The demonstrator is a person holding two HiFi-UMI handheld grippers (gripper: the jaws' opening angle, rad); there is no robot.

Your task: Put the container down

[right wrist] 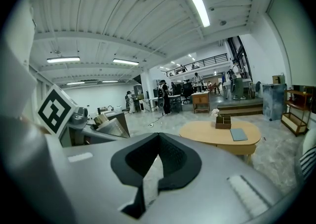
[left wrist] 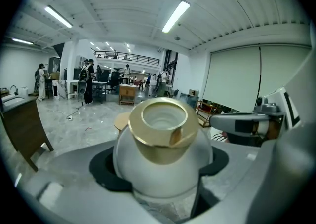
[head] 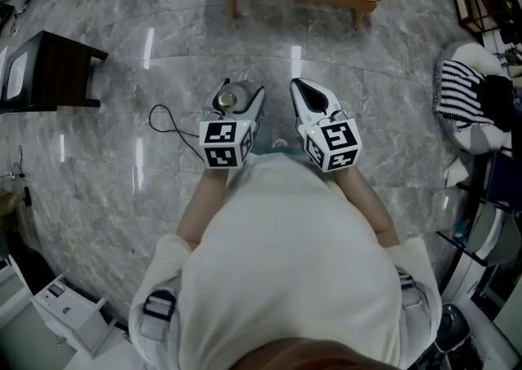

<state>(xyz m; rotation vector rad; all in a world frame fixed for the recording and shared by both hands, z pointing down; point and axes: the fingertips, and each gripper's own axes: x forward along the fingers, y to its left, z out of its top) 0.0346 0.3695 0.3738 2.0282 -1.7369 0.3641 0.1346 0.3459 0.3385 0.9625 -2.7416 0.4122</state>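
Head view steeply downward; others forward

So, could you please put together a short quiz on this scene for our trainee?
1. True or false: the right gripper holds nothing.
2. What is the left gripper shut on? A. a cable B. a white container C. a book
3. Fill in: the container's rim is ___-coloured.
Key: 1 true; 2 B; 3 gold.
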